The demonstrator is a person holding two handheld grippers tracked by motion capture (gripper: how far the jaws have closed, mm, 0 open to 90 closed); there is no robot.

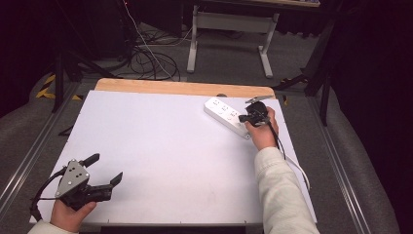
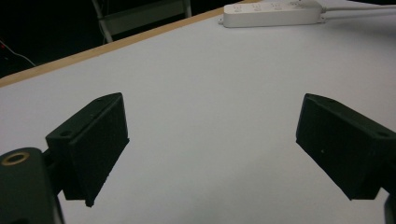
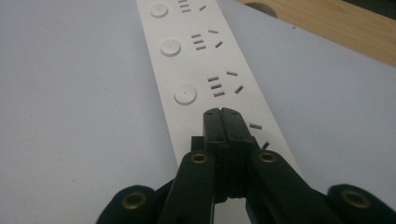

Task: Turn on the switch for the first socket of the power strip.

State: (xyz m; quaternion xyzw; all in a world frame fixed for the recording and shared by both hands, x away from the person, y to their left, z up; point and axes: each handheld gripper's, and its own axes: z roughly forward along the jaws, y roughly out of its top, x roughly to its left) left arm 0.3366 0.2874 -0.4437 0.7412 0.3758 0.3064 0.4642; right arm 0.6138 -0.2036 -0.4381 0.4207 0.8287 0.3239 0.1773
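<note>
Power strip (image 3: pixel 196 70): no brand, number or lettering can be read on its white face; it carries only plain round buttons and socket slots.
Worktop (image 1: pixel 160 146): white sheet, no print or label.
Left gripper (image 1: pixel 100 170): no readable marking.
Right gripper (image 3: pixel 227 122): no readable marking.

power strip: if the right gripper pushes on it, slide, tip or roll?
Power strip looks like a flat, rigid plastic bar lying on the smooth white table, so it would probably slide rather than tip or roll. Its cord trails off the near end and may drag or swing it. The shut right gripper sits over its top.
</note>
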